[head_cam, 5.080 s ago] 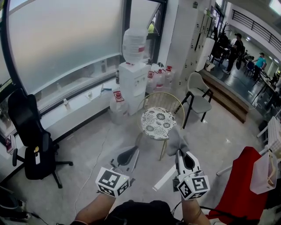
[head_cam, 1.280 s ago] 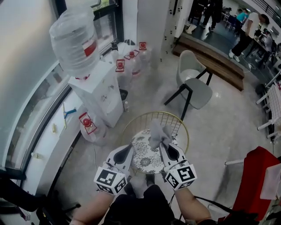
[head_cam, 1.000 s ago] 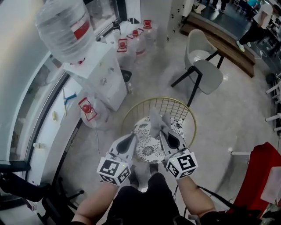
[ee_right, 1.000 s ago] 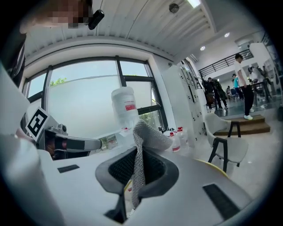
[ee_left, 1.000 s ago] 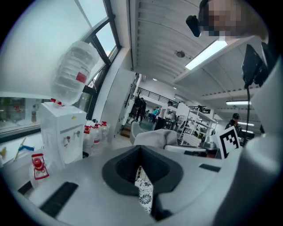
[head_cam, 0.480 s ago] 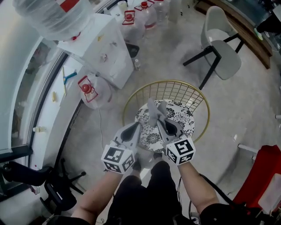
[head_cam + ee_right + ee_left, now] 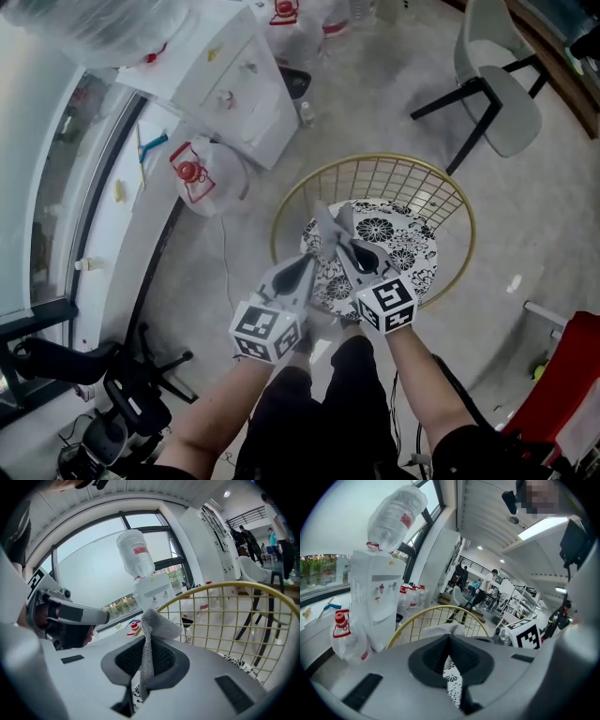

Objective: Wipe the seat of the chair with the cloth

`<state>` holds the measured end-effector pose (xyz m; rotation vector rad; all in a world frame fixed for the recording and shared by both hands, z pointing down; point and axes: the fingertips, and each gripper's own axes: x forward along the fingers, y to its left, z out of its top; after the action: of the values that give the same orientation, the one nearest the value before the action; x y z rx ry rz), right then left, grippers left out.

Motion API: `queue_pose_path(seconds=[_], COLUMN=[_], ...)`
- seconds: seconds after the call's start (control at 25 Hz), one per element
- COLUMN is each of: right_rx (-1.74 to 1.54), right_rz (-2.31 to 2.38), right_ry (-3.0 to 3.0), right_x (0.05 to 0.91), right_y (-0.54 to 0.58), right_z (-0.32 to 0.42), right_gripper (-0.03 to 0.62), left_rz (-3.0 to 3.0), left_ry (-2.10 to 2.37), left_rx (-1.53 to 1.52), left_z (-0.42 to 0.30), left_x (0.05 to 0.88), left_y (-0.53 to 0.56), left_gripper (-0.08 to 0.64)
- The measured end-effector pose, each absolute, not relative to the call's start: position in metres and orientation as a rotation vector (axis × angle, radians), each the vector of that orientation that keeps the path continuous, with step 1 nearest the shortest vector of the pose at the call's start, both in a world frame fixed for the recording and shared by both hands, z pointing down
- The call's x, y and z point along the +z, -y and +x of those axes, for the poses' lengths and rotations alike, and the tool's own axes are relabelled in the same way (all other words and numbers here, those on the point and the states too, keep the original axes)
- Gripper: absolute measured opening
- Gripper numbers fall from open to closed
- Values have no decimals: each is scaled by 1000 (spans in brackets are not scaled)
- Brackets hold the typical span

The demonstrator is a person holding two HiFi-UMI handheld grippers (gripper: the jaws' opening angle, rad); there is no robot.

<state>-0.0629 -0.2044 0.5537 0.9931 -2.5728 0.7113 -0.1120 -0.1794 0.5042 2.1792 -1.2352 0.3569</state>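
Head view: pinches grey cloth (image 7: 328, 225) in right gripper (image 7: 341, 246) jaws over near side of chair seat (image 7: 398, 246), holds left gripper (image 7: 305, 266) beside it at the seat's near edge, jaws pressed together on nothing.

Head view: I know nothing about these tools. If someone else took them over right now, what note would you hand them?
Right gripper: shut on the grey cloth, which sticks out past the tip.
Left gripper: shut, nothing in it.
Both hang over the near edge of the floral seat of the gold wire chair.
Done: the cloth is in grip and at the chair.
Left: lower the cloth onto the seat and wipe it. No contact between cloth and seat shows yet.
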Motion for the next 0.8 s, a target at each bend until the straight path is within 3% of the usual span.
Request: queue_pose_path(seconds=[0.8], right_rx=[795], right_rz=[934], right_ry=[2444], right_x=[679], right_y=[233], right_z=[-76], right_gripper=[23], left_rz=[2067], left_ry=[1234], left_rx=[456], left_z=[-118], left_x=[598], left_y=[175], left_gripper=[6])
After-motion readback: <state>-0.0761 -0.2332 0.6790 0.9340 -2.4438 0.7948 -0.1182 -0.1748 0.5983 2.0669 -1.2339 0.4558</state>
